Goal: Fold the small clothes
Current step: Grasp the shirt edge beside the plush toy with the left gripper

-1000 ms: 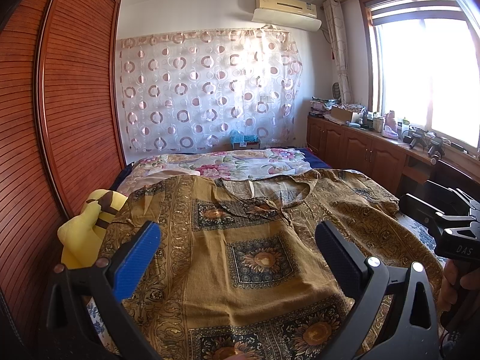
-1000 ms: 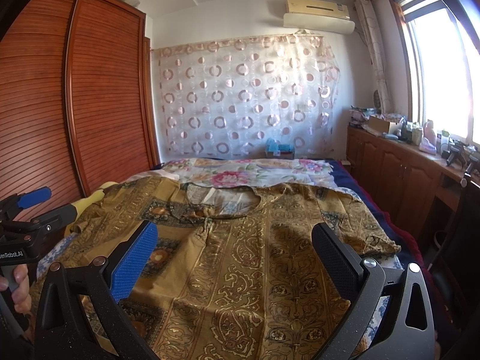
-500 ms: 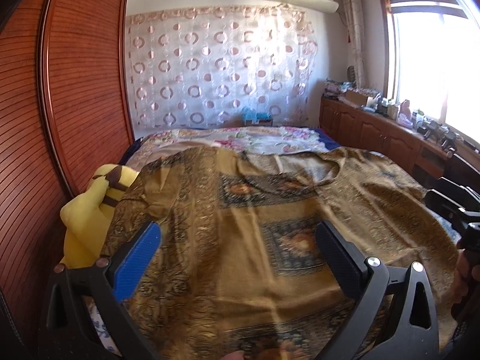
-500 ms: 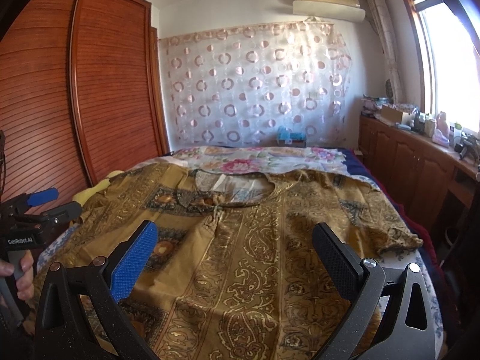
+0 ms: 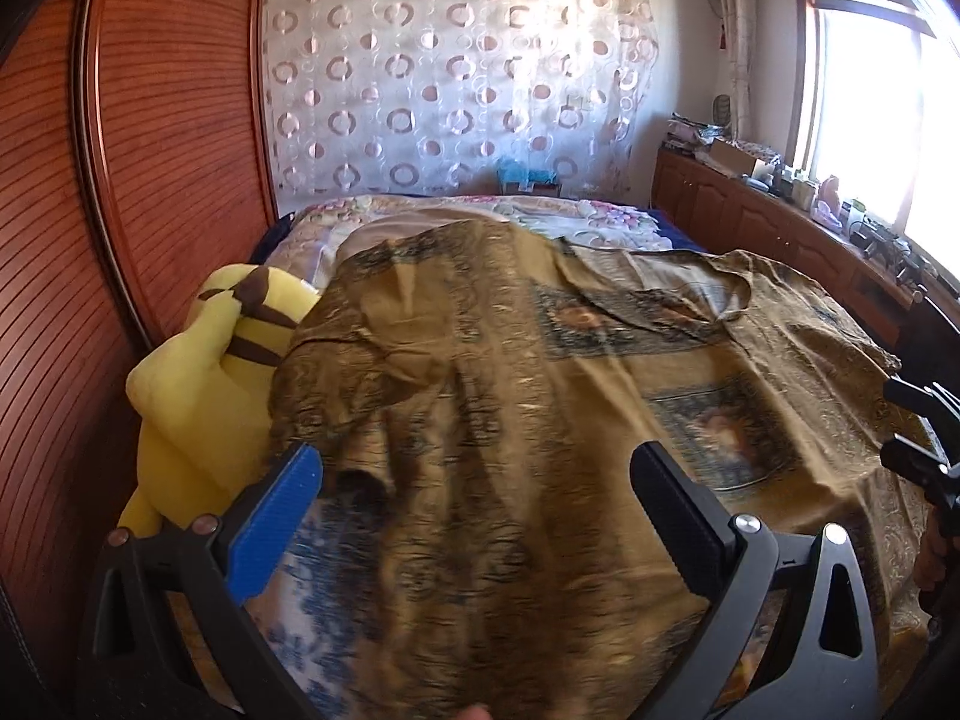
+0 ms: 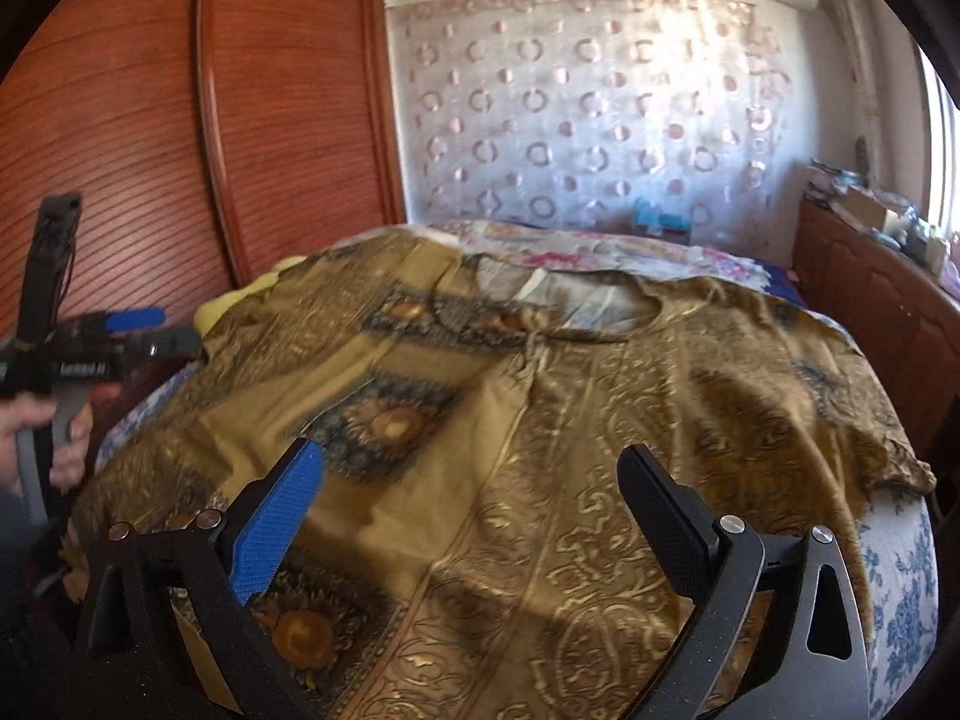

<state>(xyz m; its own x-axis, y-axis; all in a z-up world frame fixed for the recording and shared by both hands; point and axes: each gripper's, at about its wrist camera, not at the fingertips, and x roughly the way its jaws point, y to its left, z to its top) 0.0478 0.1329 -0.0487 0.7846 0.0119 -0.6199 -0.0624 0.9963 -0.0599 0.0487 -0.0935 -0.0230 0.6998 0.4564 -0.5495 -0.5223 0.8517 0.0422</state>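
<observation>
Left gripper [image 5: 474, 498] fingers spread wide apart, nothing between them, held over the near left part of the shirt [image 5: 540, 396]. Right gripper [image 6: 468, 498] likewise spread wide and empty, over the shirt's near middle. Shirt, gold-brown patterned, lies spread flat across the bed [image 6: 900, 588], neckline toward 12 o'clock. Yellow plush toy [image 5: 198, 396] at 9 o'clock in the left view, touching the shirt's edge. Wooden wardrobe [image 5: 150, 138] behind it; spotted curtain [image 5: 456, 72] at 12 o'clock.
</observation>
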